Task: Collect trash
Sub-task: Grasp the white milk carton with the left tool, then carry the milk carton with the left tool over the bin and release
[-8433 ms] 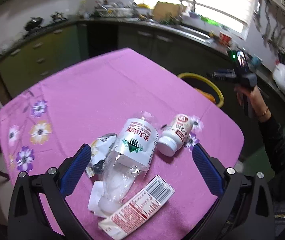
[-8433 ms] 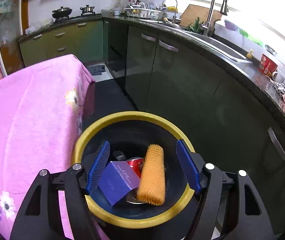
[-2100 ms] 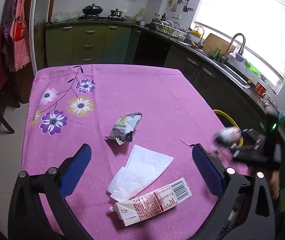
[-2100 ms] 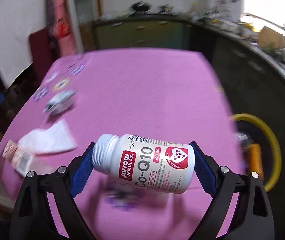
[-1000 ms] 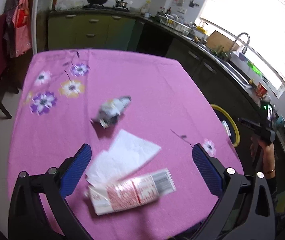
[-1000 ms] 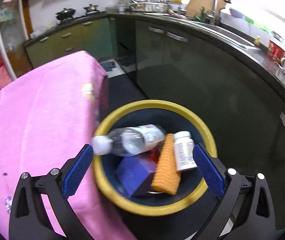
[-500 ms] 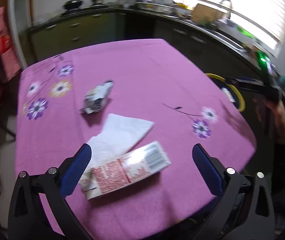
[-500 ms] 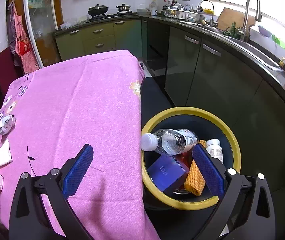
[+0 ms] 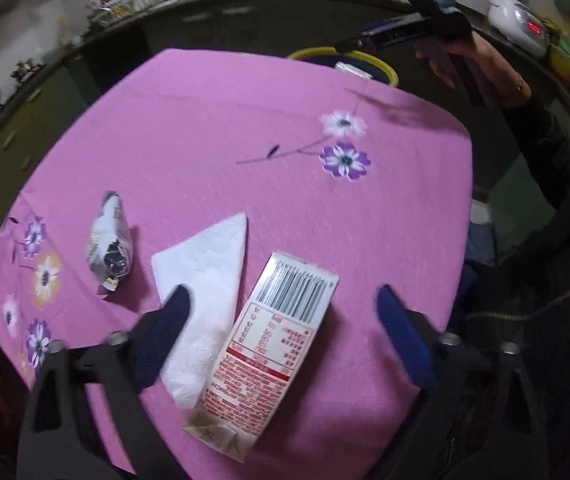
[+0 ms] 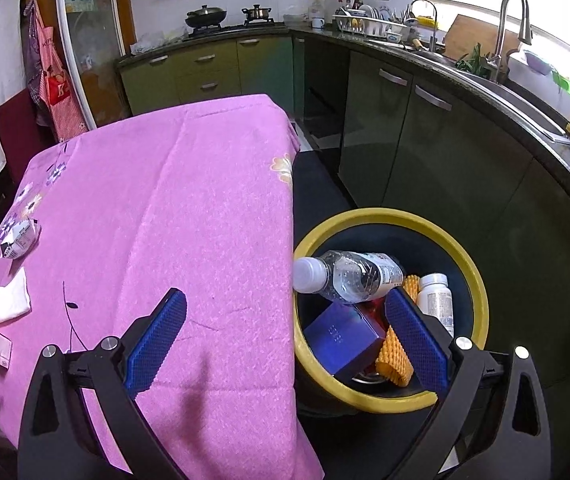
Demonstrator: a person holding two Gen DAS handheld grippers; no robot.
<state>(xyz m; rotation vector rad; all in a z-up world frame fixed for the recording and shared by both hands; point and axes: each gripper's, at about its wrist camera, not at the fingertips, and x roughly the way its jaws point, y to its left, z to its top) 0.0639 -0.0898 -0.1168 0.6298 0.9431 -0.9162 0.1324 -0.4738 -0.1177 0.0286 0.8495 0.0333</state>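
Mid-collection: left gripper (image 9: 281,328) poised over the carton (image 9: 263,354) at the worktop's (image 9: 213,120) near edge, fingers apart, empty. Right gripper (image 10: 285,340) likewise spread wide and empty, beside the bin (image 10: 481,280). Next, probably: lower, straddle the carton, clamp.

Left wrist view: looks steeply down on pink tablecloth (image 9: 213,128) from near edge, close above milk carton (image 9: 269,344), toward kitchen counter. Right wrist view: from table's corner, higher, faces along table toward stove (image 10: 225,20), yellow-rimmed trash bin (image 10: 477,280) close below at right. Shared in both views: tablecloth, carton, napkin (image 9: 209,276), crumpled wrapper (image 9: 109,240), bin rim.
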